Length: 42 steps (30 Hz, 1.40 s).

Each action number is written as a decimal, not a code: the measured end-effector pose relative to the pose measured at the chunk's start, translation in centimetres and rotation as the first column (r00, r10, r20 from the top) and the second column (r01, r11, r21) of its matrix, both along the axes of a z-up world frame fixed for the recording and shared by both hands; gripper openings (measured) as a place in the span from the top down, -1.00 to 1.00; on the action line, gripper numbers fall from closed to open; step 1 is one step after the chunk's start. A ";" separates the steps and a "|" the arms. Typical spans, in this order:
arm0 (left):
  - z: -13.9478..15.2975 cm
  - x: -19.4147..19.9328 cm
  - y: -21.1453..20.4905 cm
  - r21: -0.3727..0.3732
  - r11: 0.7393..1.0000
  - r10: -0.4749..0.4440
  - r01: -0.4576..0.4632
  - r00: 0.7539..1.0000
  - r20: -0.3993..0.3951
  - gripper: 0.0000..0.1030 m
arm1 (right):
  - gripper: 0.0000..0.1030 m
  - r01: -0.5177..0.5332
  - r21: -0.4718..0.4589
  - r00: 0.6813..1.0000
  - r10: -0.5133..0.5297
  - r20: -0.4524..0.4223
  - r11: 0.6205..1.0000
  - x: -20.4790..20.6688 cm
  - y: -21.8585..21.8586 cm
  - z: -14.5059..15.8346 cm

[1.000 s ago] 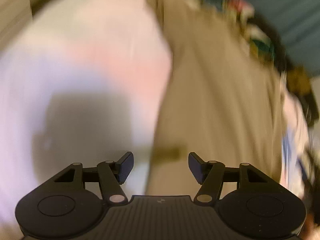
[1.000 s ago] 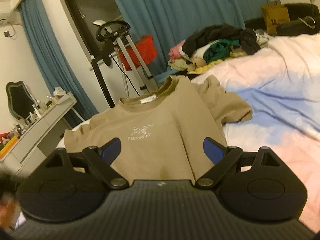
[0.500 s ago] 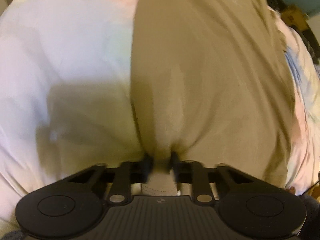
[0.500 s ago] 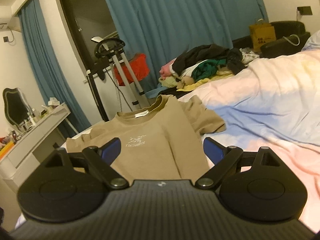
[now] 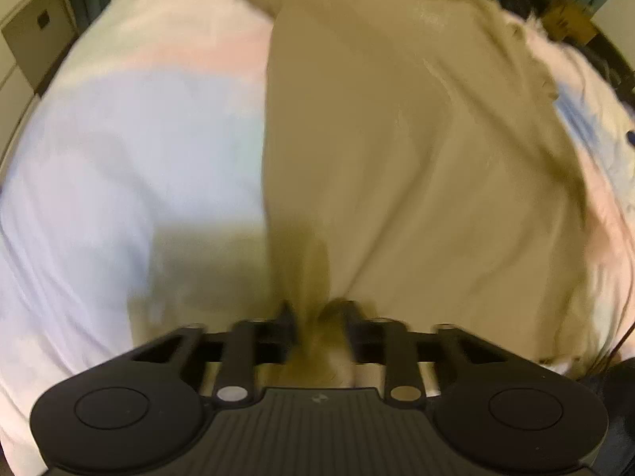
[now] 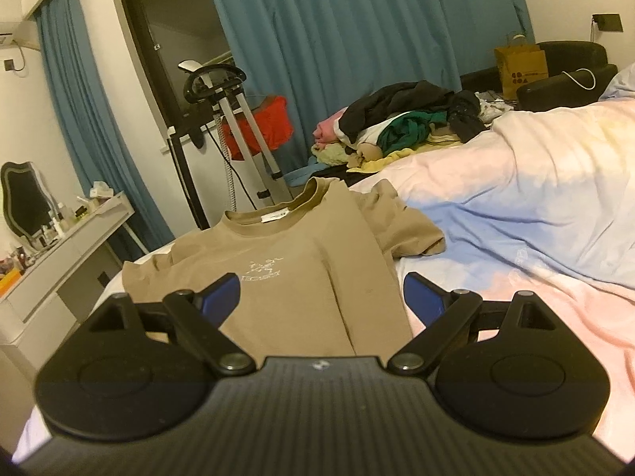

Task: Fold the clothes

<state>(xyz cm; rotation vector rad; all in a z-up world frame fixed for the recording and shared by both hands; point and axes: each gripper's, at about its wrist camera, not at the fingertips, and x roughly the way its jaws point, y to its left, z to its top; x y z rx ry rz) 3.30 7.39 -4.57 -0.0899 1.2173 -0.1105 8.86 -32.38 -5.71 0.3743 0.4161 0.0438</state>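
**Two tongs, one shirt hem**

The left tongs (image 5: 320,319) are opening with a bunch of the tan shirt (image 5: 416,139) between them, lifting its hem off the bed (image 5: 119,139); the right tongs (image 6: 321,295) are hovering spread, empty, above that shirt.

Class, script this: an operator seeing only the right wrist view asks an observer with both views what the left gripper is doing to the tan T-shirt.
Operator: Where is the left gripper?
Observer: The left gripper points down at the near edge of the tan T-shirt, which lies on the bed cover.
Operator: Is cloth in it?
Observer: Its jaws are opening, with bunched shirt fabric filling the gap.
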 end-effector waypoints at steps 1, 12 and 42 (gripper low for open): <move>0.9 0.0 -0.3 -0.005 1.000 -0.005 0.005 0.999 0.036 0.02 | -0.76 -0.002 0.002 1.000 0.002 0.002 1.000 0.1 0.0 0.0; 6.9 2.6 -6.7 -0.082 0.995 0.015 0.051 0.756 0.655 -0.77 | -0.76 -0.004 0.037 1.000 0.003 0.008 0.999 1.4 -0.4 -0.2; -6.9 9.7 -7.1 -0.141 0.989 0.124 -0.054 0.821 0.557 -0.79 | -0.47 0.153 0.388 0.987 -0.123 -0.103 0.909 17.4 -15.5 -11.2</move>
